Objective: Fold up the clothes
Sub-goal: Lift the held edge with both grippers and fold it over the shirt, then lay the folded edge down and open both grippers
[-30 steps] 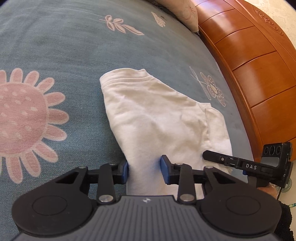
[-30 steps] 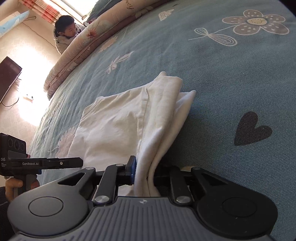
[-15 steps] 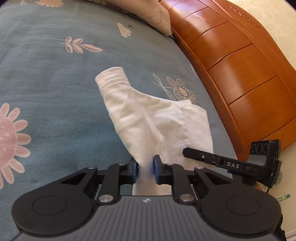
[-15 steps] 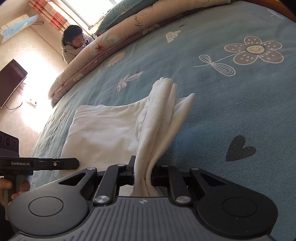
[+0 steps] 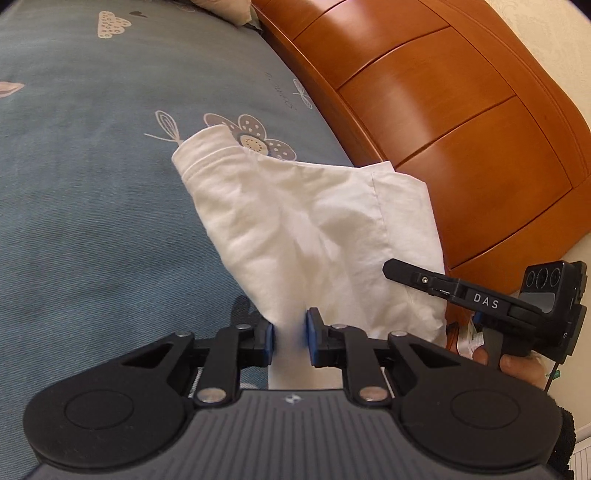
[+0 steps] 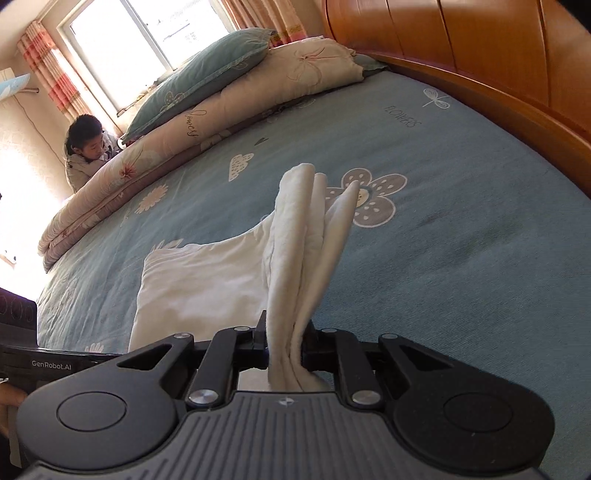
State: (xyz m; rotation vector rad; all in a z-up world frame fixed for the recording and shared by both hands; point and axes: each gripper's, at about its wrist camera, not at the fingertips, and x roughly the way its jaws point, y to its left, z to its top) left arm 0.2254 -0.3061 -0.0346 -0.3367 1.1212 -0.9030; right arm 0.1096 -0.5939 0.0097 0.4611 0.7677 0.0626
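We list first a white garment (image 5: 306, 225), bunched and lifted above the blue flower-print bedspread (image 5: 92, 206), held at two places. The left gripper (image 5: 289, 341) has its blue-padded fingers (image 5: 269, 341) closed on a gathered edge of the cloth, which rises from the jaws and spreads away toward a hemmed corner over a printed flower. The right gripper (image 6: 284, 345) is likewise clamped on the garment (image 6: 295, 266), here several folded layers standing upright between its fingers, their tips fanned apart at the top; the rest of the cloth slopes down to our left onto the bedspread (image 6: 461, 258). In the left wrist view we see the right gripper (image 5: 461, 295) to the right, marked DAS, just beside the cloth's far edge, with a hand (image 5: 517, 369) around its grip. In the right wrist view the left gripper (image 6: 55, 360) shows at the left edge. We note also a wooden headboard (image 5: 443, 110) along the bed, rolled quilts (image 6: 203, 136) and a teal pillow (image 6: 207, 74) at the far side, a window (image 6: 147, 29) with striped curtains, and a person (image 6: 86, 147) beyond the quilts.
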